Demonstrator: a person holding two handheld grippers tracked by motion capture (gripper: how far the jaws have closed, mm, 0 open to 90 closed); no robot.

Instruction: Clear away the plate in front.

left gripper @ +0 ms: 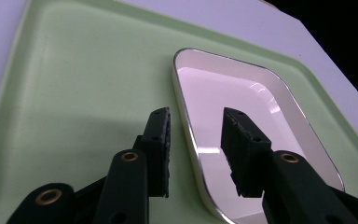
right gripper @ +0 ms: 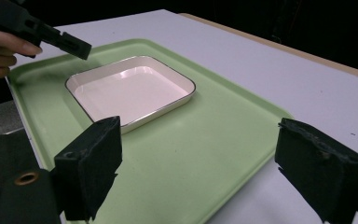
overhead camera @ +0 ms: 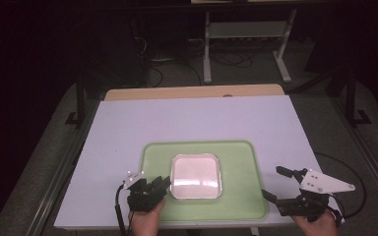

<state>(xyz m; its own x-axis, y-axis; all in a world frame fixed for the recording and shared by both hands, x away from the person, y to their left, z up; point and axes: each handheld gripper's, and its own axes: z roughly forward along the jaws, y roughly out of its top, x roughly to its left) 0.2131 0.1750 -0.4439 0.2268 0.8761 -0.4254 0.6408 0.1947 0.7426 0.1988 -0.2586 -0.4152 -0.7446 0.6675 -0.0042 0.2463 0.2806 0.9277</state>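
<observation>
Two pads astride one thin rim: left gripper [left gripper: 196, 119] loosened at the near-left side of the square white dish [left gripper: 256, 98], one pad outside on the green tray [left gripper: 74, 79], the other inside above the basin. Neither seems to press; nothing grasped.

Likely trouble from here, judged nearest first:
- Closing too shallow on that glossy, dark-lined rim: probably slips off, or pinches only the lip and lets go on the lift.
- Closing with the outer pad low: may scrape the tray floor and shove the dish sideways instead of clamping it.
- Lifting by this single edge: would tip the dish, with the far side dragging across the smooth tray or swinging down out of the grip.

Further right, right gripper [overhead camera: 271, 182] spread wide and empty, just beside the tray's near-right corner, one jaw above the tray and the other above the white table [overhead camera: 187, 118]. Drifting inward could knock the raised tray edge and jolt everything on it.

Beyond, dish sitting flat near the tray's middle, slightly toward the near side. Plenty of bare tray past it, so a hard push could send the dish sliding toward the far rim.
</observation>
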